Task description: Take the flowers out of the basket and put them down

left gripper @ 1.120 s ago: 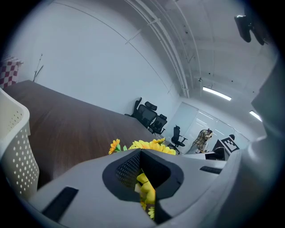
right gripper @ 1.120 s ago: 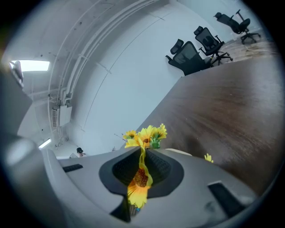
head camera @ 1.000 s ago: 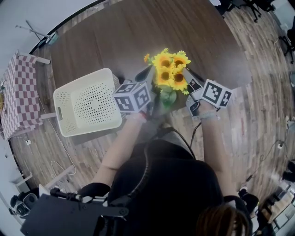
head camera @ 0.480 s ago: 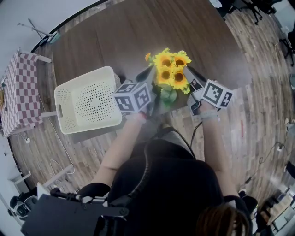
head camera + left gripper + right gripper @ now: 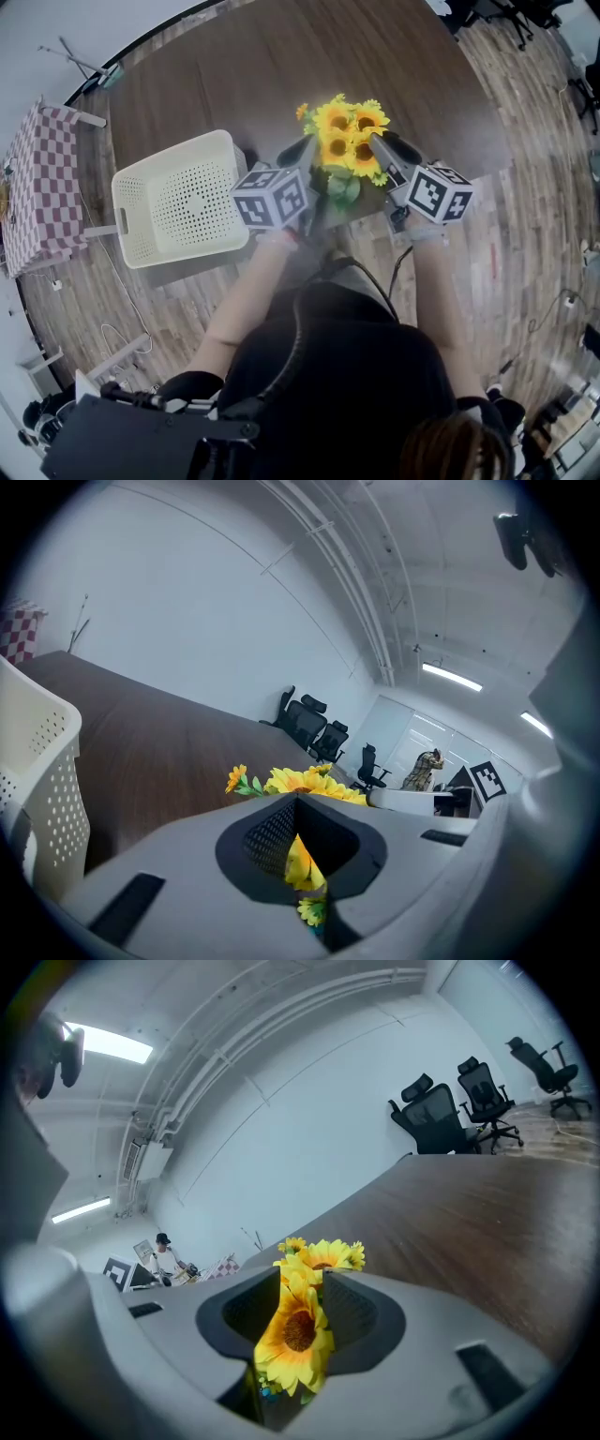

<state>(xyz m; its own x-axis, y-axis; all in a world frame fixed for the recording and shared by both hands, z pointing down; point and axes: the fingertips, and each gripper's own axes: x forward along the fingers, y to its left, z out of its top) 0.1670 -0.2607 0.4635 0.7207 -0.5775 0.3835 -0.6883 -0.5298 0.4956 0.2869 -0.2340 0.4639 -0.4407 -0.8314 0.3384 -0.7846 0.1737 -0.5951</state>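
Note:
A bunch of yellow sunflowers (image 5: 343,139) stands upright over the dark wooden table (image 5: 281,56), between my two grippers. The left gripper (image 5: 302,151) is against its left side with jaws shut, and petals (image 5: 302,862) sit in the hollow behind the closed tips (image 5: 295,801). On the right side, the right gripper (image 5: 380,142) has its jaws opening. A sunflower head (image 5: 298,1330) lies loose in the gap (image 5: 302,1274) between them, and no pad presses on it. The white perforated basket (image 5: 178,202) sits to the left and holds nothing; its wall (image 5: 37,780) is close by.
A small table with a red-checked cloth (image 5: 37,187) stands at the far left. The person's arms and lap fill the lower middle of the head view. Office chairs (image 5: 450,1115) stand beyond the table's far end. Wood-plank floor (image 5: 525,141) surrounds the table.
The right gripper's jaws have spread apart around the flowers. Both grippers and the bunch have shifted slightly away from the person. The left gripper stays shut.

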